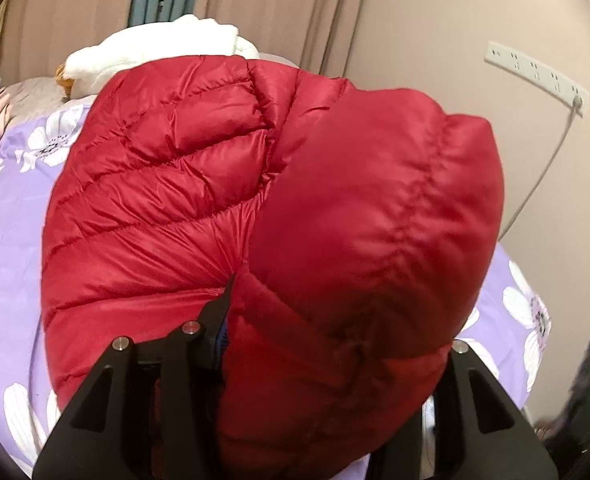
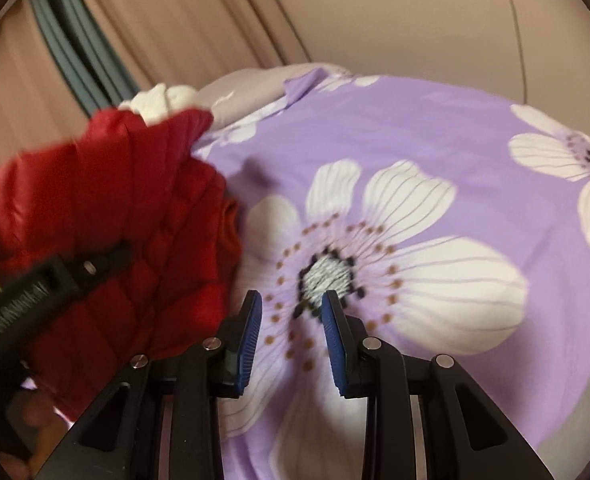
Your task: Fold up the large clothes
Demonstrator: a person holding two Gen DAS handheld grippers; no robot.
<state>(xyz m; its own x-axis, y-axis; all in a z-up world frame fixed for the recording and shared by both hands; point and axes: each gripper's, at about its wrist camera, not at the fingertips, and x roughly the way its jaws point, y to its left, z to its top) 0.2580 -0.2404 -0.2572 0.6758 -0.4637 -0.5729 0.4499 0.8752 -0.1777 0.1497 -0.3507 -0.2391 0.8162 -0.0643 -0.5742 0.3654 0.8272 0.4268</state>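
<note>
- Left wrist view: your left gripper (image 1: 295,344) has a thick fold of the red down jacket (image 1: 167,184) bunched between its fingers; one finger (image 1: 223,304) shows, the other is buried in the fabric. Can't tell whether the pads are pressing or loose.
- Jacket lies on the purple floral bedspread (image 1: 11,216), with white fleece (image 1: 155,52) at its far edge and a wall power strip (image 1: 535,76) to its right.
- Right wrist view: your right gripper (image 2: 291,316) is released, jaws apart, nothing between them, hovering over bare bedspread (image 2: 455,152) just right of the jacket (image 2: 135,208).
- Left gripper (image 2: 55,276) appears on the jacket's near-left side, blurred.
</note>
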